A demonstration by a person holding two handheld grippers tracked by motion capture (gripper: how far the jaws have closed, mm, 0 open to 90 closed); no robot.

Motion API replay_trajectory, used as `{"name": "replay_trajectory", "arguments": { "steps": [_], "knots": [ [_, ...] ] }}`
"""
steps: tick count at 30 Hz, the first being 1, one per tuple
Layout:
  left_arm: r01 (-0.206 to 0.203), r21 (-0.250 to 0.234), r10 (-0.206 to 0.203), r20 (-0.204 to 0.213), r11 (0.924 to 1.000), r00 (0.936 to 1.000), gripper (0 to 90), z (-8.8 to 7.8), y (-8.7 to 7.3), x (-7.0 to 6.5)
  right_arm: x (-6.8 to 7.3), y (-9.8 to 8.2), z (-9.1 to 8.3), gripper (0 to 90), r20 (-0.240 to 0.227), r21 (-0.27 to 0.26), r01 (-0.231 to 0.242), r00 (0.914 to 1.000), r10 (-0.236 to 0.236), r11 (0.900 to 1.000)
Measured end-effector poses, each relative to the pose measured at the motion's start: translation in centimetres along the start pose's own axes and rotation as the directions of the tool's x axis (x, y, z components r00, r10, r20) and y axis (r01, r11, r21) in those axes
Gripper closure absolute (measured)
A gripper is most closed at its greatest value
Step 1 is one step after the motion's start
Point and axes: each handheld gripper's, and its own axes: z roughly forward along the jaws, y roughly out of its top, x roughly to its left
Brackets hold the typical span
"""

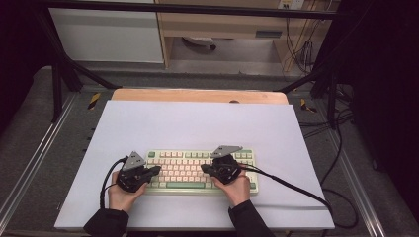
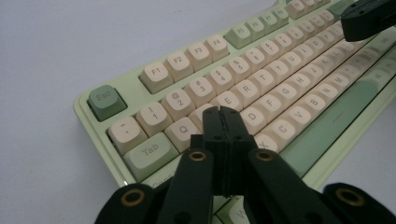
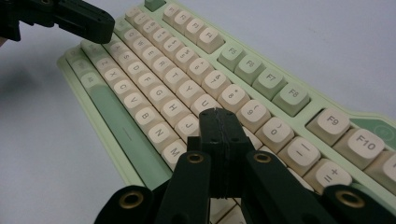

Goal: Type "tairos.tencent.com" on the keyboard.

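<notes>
Green-and-cream mechanical keyboard [image 1: 197,170] lies near the white mat's [image 1: 197,123] front edge; left gripper [image 2: 223,112], jaws together, hovers by W, right gripper [image 3: 218,113], likewise closed, by K; blunt paired tips could easily catch neighbouring keys.

The keyboard [image 1: 200,170] lies on the mat [image 1: 197,123], near its front edge, and the mat lies on the table [image 1: 197,95]. The left gripper [image 1: 157,170] is above the left part of the keyboard, and the right gripper [image 1: 203,168] is above the right part, both with tips pointing toward each other.
</notes>
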Motion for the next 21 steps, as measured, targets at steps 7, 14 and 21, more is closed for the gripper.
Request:
{"name": "replay_trajectory", "arguments": {
  "steps": [7, 14, 21],
  "knots": [
    [-0.002, 0.003, 0.002, -0.001, 1.0, 1.0, 90.0, 0.0, 0.1, -0.2, -0.6, -1.0, -1.3, 90.0, -0.004, -0.009, -0.013, 0.9999, 0.013, 1.0],
    [-0.008, 0.0, 0.008, 0.002, 1.0, 1.0, 90.0, 0.0, 0.4, -0.7, -1.2, -2.1, -2.2, 90.0, -0.004, -0.011, -0.029, 0.9996, 0.029, 1.0],
    [-0.014, -0.007, 0.014, 0.004, 0.9999, 0.9999, 90.0, 0.1, 1.1, -1.1, -1.7, -2.9, -3.0, 90.0, -0.001, -0.007, -0.032, 0.9995, 0.032, 0.999]
  ]
}}
